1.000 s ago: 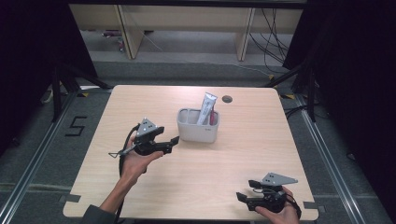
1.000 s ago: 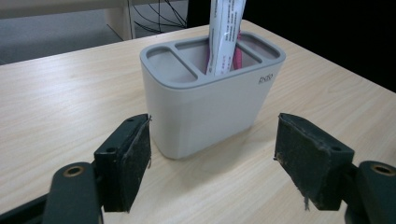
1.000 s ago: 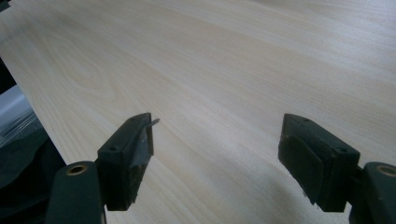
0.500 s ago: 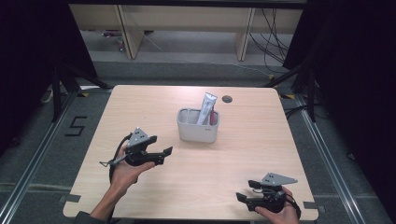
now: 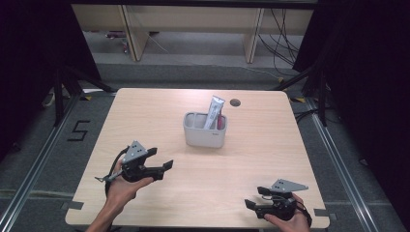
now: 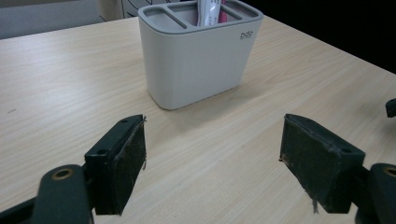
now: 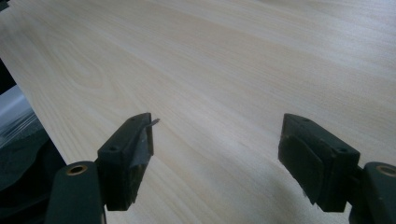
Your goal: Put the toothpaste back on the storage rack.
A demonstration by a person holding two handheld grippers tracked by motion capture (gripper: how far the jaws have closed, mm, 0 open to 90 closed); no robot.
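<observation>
Left gripper (image 5: 162, 159) jaws apart, grey holder (image 5: 205, 129) ahead, untouched

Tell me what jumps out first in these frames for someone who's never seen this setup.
First, the grey compartment holder standing alone mid-table, a silver tube and something pink sticking up from its right-hand side. Next, the two hand-held grippers over the pale wooden table: the left gripper near the left edge, jaws wide and aimed at the holder, and the right gripper at the near right corner, open and holding nothing.
</observation>
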